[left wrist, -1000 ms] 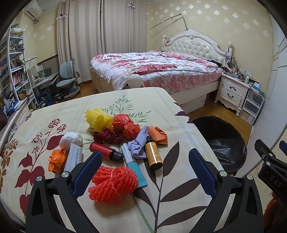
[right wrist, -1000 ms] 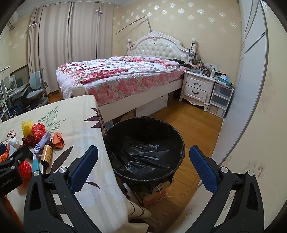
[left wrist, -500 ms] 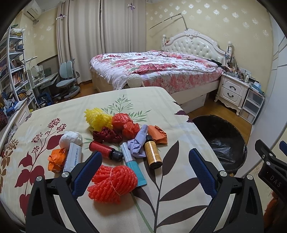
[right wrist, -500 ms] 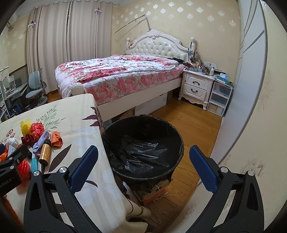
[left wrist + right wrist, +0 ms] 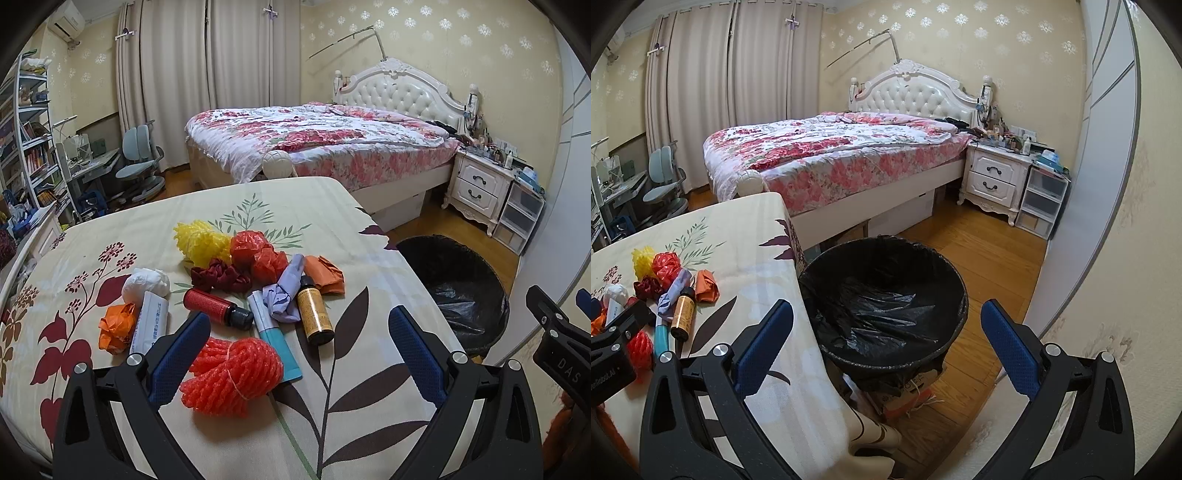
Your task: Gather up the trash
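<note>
Left gripper (image 5: 299, 343) is hanging over the leaf-print tablecloth (image 5: 369, 369), blue-padded jaws spread wide, gripping nothing. A red foam-net bundle (image 5: 232, 373) is lying just beside its left finger (image 5: 177, 354). Behind that, trash is sitting in a loose cluster: amber bottle with black cap (image 5: 314, 314), red bottle (image 5: 216, 307), teal-and-white tube (image 5: 273, 341), crumpled lilac wrapper (image 5: 284, 291), yellow foam net (image 5: 201, 243), white wad (image 5: 146, 282). Right gripper (image 5: 886, 339) is hovering wide open and empty above the black-lined round bin (image 5: 886, 306), which is standing on the wood floor against the table edge.
</note>
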